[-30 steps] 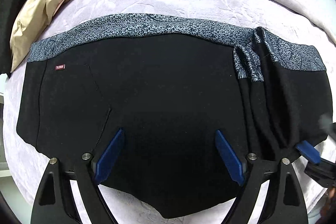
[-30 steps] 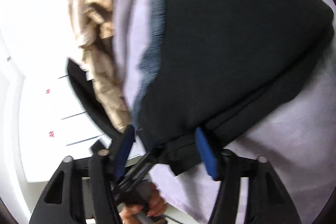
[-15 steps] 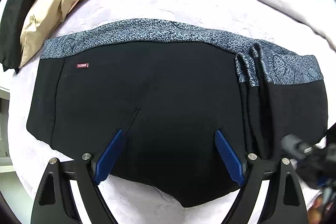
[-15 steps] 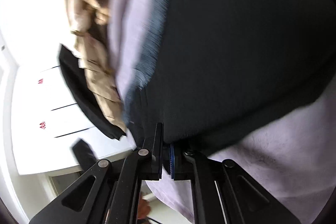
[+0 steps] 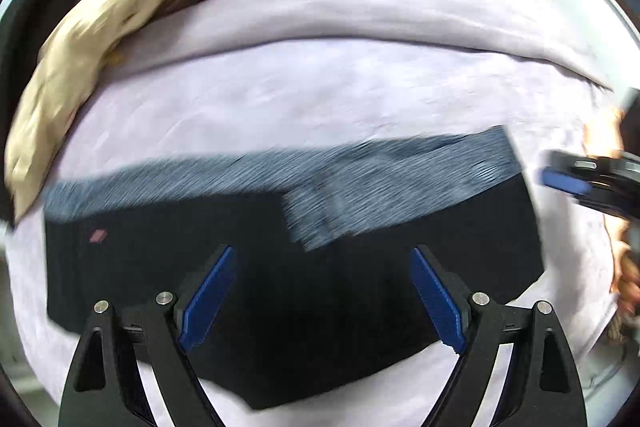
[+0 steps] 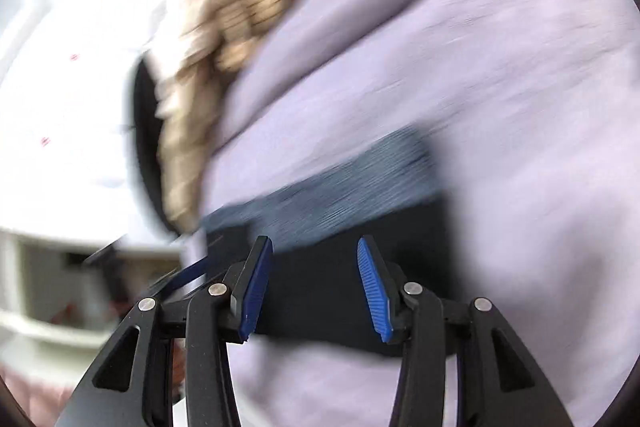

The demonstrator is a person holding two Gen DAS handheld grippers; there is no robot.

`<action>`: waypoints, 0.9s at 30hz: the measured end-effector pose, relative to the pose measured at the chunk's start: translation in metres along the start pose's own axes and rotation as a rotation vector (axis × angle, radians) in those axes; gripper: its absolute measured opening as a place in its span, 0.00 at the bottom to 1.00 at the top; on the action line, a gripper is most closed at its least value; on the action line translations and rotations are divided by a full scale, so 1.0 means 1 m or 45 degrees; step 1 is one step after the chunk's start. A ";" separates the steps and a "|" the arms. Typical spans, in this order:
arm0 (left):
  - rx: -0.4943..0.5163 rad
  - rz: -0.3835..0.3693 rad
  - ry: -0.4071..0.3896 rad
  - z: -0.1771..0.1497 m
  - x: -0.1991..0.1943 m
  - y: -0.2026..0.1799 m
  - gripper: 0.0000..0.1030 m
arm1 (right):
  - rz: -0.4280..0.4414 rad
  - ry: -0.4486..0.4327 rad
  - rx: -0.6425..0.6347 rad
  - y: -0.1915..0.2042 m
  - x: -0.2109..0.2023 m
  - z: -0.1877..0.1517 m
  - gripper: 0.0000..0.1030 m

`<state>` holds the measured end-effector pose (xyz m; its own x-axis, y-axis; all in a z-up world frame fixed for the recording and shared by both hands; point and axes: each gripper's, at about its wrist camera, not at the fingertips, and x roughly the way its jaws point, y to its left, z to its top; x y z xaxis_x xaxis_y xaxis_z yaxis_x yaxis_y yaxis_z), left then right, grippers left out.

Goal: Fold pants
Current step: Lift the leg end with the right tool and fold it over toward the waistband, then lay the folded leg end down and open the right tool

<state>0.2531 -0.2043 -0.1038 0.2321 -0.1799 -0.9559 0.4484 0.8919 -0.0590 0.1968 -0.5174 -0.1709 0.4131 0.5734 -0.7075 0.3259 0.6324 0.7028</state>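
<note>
Though blur smears the pants (image 5: 280, 291), both tongs — left (image 5: 322, 301); right (image 6: 314, 289) — gape empty.

The right gripper (image 6: 314, 287) hangs with jaws spread and nothing between them, above the folded black pants (image 6: 340, 267) on the lilac blanket (image 6: 500, 67); beige fabric (image 6: 224, 59) lies beyond the pants, upper left.

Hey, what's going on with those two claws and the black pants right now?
Left gripper open, empty. Right gripper open, empty. Black pants folded over, flat on lilac blanket. Beige garment off to the side.
</note>
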 end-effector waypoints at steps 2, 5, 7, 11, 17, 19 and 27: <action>0.030 -0.014 -0.005 0.012 0.012 -0.020 0.86 | 0.009 0.081 0.045 -0.020 0.027 0.013 0.49; 0.044 0.030 0.048 0.015 0.040 -0.040 0.86 | 0.107 0.169 0.144 -0.038 0.050 0.007 0.44; 0.040 0.078 0.095 0.009 0.054 -0.039 0.86 | 0.099 0.152 0.086 -0.022 0.051 0.001 0.44; -0.024 0.069 0.159 -0.010 0.072 -0.018 0.87 | -0.190 0.161 -0.031 -0.012 0.056 -0.003 0.48; -0.060 0.120 0.160 -0.013 0.049 -0.012 0.87 | -0.458 0.088 -0.187 0.035 0.054 -0.012 0.64; -0.074 0.142 0.188 -0.021 0.038 -0.008 0.87 | -0.473 0.051 -0.236 0.050 0.037 -0.029 0.65; -0.167 0.132 0.172 -0.054 -0.016 -0.002 1.00 | -0.419 0.073 -0.196 0.073 -0.005 -0.093 0.81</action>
<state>0.2017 -0.1803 -0.1038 0.1493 -0.0353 -0.9882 0.3101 0.9506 0.0129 0.1393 -0.4257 -0.1229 0.2578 0.3517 -0.8999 0.2998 0.8563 0.4205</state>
